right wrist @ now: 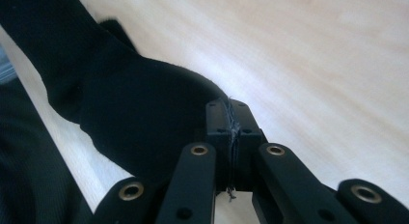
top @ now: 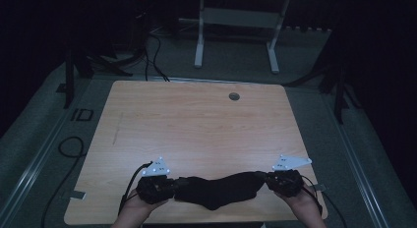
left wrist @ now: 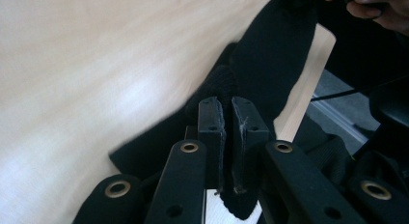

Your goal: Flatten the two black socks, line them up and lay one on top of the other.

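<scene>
A black cloth [top: 219,188] lies stretched along the near edge of the wooden table [top: 196,125]. My left gripper [top: 172,185] pinches its left end, and my right gripper [top: 268,179] pinches its right end. In the left gripper view the jaws are closed on a fold of the black cloth [left wrist: 270,55], which runs away toward the other hand [left wrist: 376,7]. The right gripper view has the jaws pressed together on a thin edge of the black cloth [right wrist: 125,108], with loose threads showing at the pinch.
A small round grommet hole [top: 234,96] sits near the table's far edge. A white desk frame [top: 236,26] stands on the floor beyond. Cables [top: 69,149] trail on the floor at the left. The table's near edge is right under the cloth.
</scene>
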Available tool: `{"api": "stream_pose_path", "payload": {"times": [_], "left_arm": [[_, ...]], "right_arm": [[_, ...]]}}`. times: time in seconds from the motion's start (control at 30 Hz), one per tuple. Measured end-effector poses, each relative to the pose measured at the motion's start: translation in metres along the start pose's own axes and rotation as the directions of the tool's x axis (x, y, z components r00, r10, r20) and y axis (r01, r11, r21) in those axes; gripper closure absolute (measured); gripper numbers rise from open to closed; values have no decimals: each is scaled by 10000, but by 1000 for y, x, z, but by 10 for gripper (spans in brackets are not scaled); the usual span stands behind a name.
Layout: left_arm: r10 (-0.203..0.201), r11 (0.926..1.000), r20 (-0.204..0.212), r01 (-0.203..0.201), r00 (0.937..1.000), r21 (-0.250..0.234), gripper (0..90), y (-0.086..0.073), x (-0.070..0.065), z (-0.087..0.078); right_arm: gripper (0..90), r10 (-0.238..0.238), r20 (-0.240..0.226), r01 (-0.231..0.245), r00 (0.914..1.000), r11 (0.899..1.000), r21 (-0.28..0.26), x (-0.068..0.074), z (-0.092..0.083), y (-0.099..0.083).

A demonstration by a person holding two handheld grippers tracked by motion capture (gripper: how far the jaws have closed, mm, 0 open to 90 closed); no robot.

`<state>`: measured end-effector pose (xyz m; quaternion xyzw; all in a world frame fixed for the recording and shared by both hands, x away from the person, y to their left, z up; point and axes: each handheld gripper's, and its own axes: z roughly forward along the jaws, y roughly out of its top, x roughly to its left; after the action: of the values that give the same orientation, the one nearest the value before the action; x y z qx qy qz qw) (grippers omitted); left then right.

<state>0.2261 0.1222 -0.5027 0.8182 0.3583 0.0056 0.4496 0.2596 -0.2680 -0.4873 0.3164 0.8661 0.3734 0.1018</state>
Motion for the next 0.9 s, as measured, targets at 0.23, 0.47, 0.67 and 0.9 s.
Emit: {"api": "stream_pose_path", "payload": {"times": [0.23, 0.47, 0.67, 0.9], "left_arm": [[-405, 9983, -510, 425, 9979, 401, 840, -15, 24, 21], [-183, 9977, -783, 233, 9968, 638, 835, -23, 30, 33], [-130, 9966, -959, 207, 9953, 799, 758, -29, 33, 38], [-494, 9982, -1397, 536, 9890, 264, 615, -26, 37, 27]], "right_arm": [[887, 698, -144, -682, 9975, 9936, 898, -17, 35, -23], [885, 919, -176, -896, 9956, 9907, 1023, -23, 42, -31], [880, 989, -231, -958, 9948, 9892, 1111, -24, 46, -33], [582, 1305, -526, -1239, 9900, 9858, 1134, -27, 43, -33]]}}
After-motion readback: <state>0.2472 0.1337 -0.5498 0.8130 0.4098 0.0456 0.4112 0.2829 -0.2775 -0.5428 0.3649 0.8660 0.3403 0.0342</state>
